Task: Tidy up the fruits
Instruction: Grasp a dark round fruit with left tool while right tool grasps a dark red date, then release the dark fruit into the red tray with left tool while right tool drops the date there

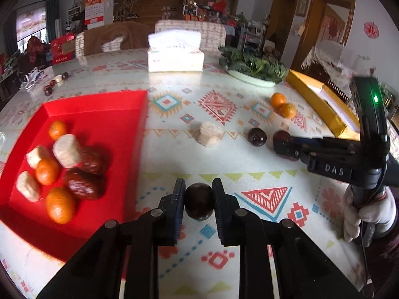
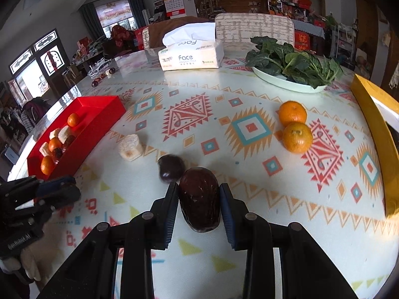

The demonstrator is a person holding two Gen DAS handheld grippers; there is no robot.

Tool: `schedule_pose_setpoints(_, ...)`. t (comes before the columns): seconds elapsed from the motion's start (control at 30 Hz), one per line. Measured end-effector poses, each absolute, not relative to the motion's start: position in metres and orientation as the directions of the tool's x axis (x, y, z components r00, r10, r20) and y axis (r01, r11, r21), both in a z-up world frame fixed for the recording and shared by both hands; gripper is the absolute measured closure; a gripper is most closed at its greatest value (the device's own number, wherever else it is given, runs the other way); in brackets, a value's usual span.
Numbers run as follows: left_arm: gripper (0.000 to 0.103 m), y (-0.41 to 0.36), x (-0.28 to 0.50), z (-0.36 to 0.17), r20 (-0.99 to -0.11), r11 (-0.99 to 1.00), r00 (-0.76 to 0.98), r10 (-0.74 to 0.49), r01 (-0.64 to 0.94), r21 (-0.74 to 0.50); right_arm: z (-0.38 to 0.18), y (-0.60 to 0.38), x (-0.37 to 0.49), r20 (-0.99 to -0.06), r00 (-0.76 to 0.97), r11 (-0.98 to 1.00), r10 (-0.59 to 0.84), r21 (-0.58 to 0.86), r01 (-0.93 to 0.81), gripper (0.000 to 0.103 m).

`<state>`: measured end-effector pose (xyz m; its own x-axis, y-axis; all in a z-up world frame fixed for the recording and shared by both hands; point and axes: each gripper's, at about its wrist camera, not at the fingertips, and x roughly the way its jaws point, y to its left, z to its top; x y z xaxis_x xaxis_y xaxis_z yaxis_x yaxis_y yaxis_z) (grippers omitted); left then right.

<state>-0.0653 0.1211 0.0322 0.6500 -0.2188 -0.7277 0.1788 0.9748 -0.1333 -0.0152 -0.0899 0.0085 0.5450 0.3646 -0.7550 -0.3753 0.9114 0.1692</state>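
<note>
My left gripper point(image 1: 199, 200) is shut on a dark round plum point(image 1: 199, 201), held just right of the red tray point(image 1: 104, 109). The tray holds oranges point(image 1: 59, 205), pale cane pieces point(image 1: 66, 150) and dark dates point(image 1: 84, 185). My right gripper point(image 2: 199, 203) is shut on a large dark date point(image 2: 199, 199) low over the table. Another plum point(image 2: 170, 167) lies just ahead of it, a pale cane piece point(image 2: 130, 147) to its left. Two oranges point(image 2: 296, 137) lie on the table at the right. The right gripper also shows in the left wrist view point(image 1: 284, 147).
A tissue box point(image 2: 190, 56) and a plate of greens point(image 2: 286, 81) stand at the far side. A gold box point(image 2: 374, 129) lies along the right edge. Small dark fruits point(image 2: 96, 82) sit at the far left. Chairs stand behind the table.
</note>
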Motion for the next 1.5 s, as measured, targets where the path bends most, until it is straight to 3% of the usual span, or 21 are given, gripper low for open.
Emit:
schedule_pose_setpoints(0.3,0.082,0.171,-0.095,0.059,-0.656,0.972,0.721,-0.225,0.119,-0.203,0.049,-0.075,-0.049,-0.708,0.549,0.882,0.444,0.239,-0.405,0.067)
schedule_pose_setpoints(0.7,0.082,0.302,-0.117,0.059,-0.623,0.925,0.772,-0.127,-0.134,-0.355,0.079,0.004,-0.053,-0.656,0.420,0.763,0.627,0.407,-0.503,0.067)
schedule_pose_setpoints(1.5,0.081,0.315,-0.071,0.030,-0.668,0.934,0.726,-0.165,-0.102,-0.342,0.025,0.157,0.049,-0.790,0.298,0.794,0.536,0.352,-0.495,0.067)
